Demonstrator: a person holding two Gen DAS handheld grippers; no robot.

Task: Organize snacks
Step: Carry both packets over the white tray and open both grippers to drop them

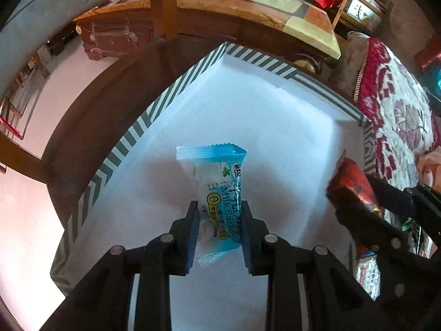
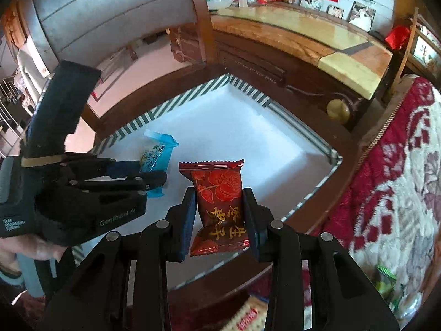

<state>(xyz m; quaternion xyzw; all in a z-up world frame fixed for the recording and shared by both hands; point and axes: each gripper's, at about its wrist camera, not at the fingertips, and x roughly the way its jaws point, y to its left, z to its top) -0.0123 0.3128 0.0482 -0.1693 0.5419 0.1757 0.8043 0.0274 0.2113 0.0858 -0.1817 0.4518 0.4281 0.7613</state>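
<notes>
My left gripper (image 1: 220, 212) is shut on a blue milk-candy packet (image 1: 217, 193), held above the white floor of a box with a striped rim (image 1: 154, 115). The right wrist view shows that blue packet (image 2: 154, 151) and the left gripper (image 2: 154, 178) at the left, over the box. My right gripper (image 2: 220, 198) is shut on a dark red packet with a rose and gold characters (image 2: 219, 201), over the box's near edge (image 2: 311, 195). The red packet (image 1: 350, 182) shows at the right in the left wrist view, clamped in the right gripper (image 1: 355, 195).
The box sits on a dark wooden table (image 2: 289, 82). A red and white patterned cloth (image 2: 399, 179) lies to the right, with more wrapped snacks on it (image 2: 386, 284) and a packet at the bottom (image 2: 248, 317). A wooden chair (image 2: 115, 13) stands behind. A hand (image 2: 27, 248) holds the left gripper.
</notes>
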